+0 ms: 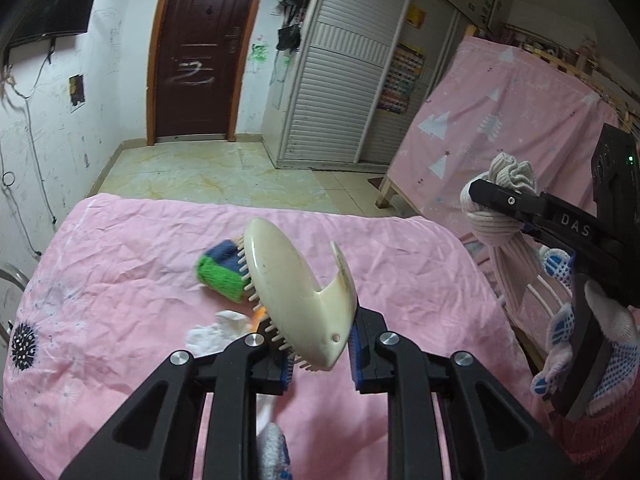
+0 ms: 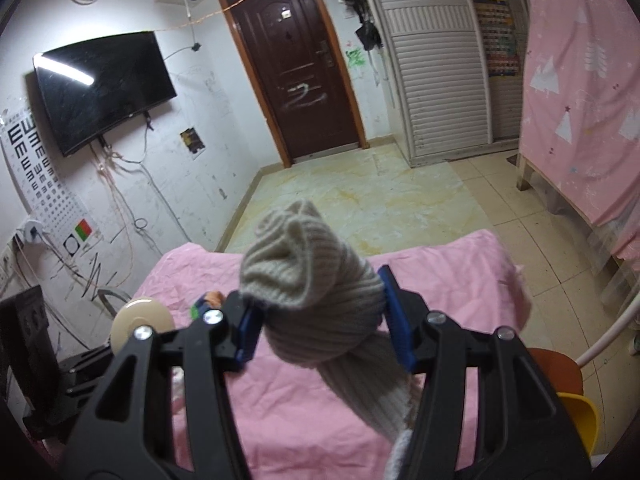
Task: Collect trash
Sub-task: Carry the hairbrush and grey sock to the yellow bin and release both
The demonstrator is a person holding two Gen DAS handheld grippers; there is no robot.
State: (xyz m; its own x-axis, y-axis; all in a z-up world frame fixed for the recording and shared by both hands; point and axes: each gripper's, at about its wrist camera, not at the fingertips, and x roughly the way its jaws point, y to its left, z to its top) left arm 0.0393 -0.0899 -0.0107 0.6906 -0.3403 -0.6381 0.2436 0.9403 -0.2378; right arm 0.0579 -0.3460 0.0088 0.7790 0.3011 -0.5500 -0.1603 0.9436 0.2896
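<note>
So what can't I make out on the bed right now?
- Orange item: left wrist view, mostly behind the brush; identity unclear.
- Tissue: left view, near part covered by the left gripper.
- Sponge: left view, blurred, right end behind the brush.
- Sock: right wrist view, lower end hidden behind the right gripper.

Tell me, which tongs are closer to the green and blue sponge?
Left. The left tongs hold the cream brush right above the sponge; the right tongs hold the knotted sock off to the side.
</note>
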